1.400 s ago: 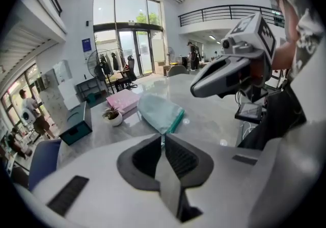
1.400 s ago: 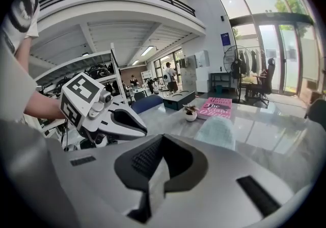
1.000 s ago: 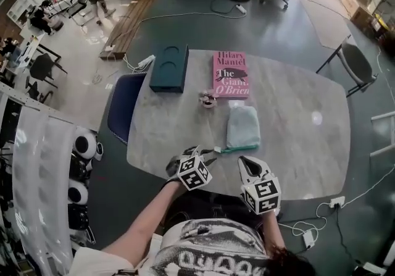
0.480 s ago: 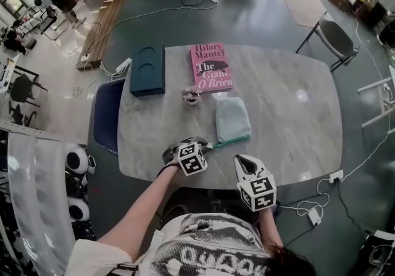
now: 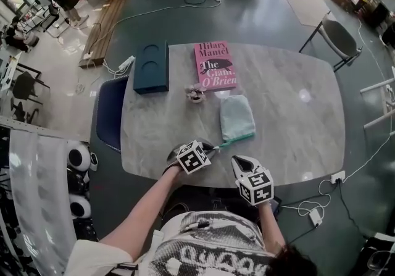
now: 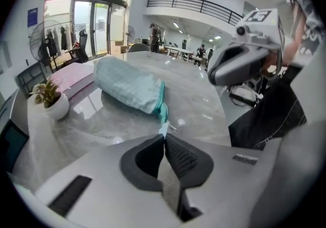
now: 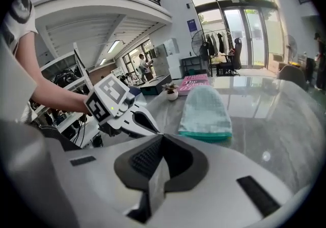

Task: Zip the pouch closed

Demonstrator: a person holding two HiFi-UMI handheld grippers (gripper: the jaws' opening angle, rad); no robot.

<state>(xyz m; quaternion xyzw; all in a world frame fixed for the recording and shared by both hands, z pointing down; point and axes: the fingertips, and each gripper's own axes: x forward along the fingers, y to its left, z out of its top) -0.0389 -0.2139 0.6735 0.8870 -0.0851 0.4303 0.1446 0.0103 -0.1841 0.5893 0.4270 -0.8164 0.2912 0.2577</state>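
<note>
A pale green fabric pouch (image 5: 237,117) (image 6: 130,86) (image 7: 206,109) lies on the marble table (image 5: 296,126), its teal zipper edge (image 5: 237,140) (image 6: 162,107) facing me. My left gripper (image 5: 213,147) (image 6: 164,137) sits at the zipper's left end. Its jaws are closing and meet on a small teal tab that sticks out past the tips. My right gripper (image 5: 237,160) (image 7: 160,137) hovers near the table's front edge, short of the pouch, shut with nothing between its jaws. Each gripper shows in the other's view.
Behind the pouch lie a pink book (image 5: 214,65), a small potted plant (image 5: 196,94) and a dark blue box (image 5: 152,66). A blue chair (image 5: 108,111) stands at the table's left, a grey chair (image 5: 339,34) at the far right. Cables run over the floor.
The left gripper's jaws, open a second ago beside the zipper's end, have come together on the tab. Both grippers have sunk a little toward the table.
</note>
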